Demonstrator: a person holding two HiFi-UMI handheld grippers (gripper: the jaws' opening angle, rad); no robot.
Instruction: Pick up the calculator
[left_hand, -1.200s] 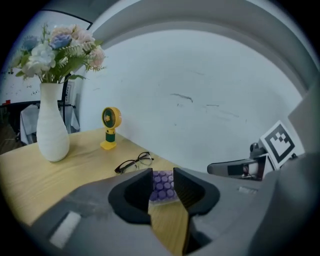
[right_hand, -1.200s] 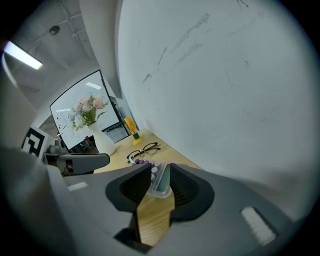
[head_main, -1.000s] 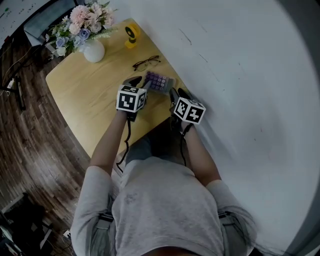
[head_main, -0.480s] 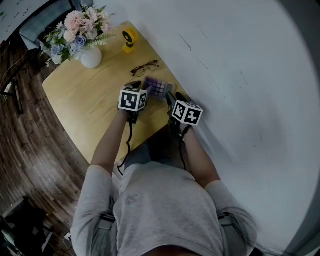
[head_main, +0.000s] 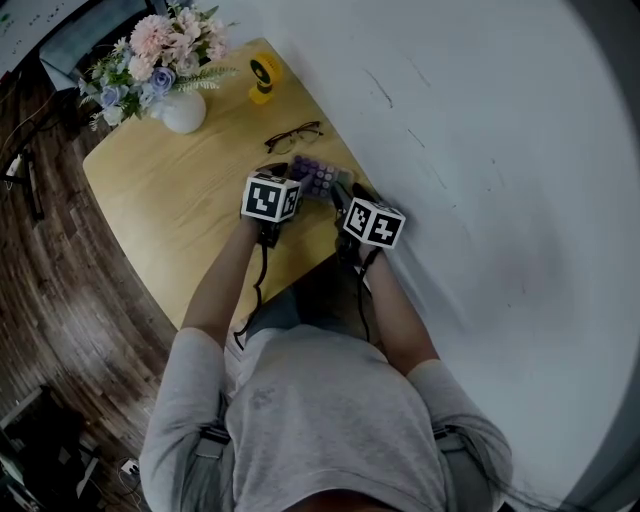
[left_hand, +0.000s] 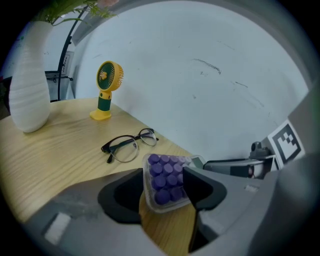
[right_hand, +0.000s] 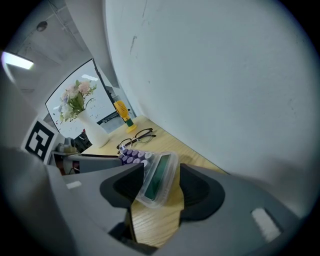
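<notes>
The calculator (head_main: 320, 178), clear-cased with purple keys, lies on the wooden table (head_main: 170, 200) near the wall edge. My left gripper (head_main: 285, 175) straddles its keypad end (left_hand: 165, 180). Its jaws have just been opening and stand open, one on each side of the keys. My right gripper (head_main: 348, 195) straddles the display end (right_hand: 157, 177). Its jaws have also just been opening, and bare wood shows between the case and the right jaw. From each gripper view, the other gripper is visible beyond the calculator.
Black-rimmed glasses (head_main: 293, 131) lie just past the calculator. A small yellow fan (head_main: 262, 72) stands at the far corner, and a white vase of flowers (head_main: 185, 108) stands to the left. A white wall (head_main: 480, 150) borders the table on the right.
Both grippers stay at the calculator's two ends and have shifted only slightly. The head view itself has drifted a little.
</notes>
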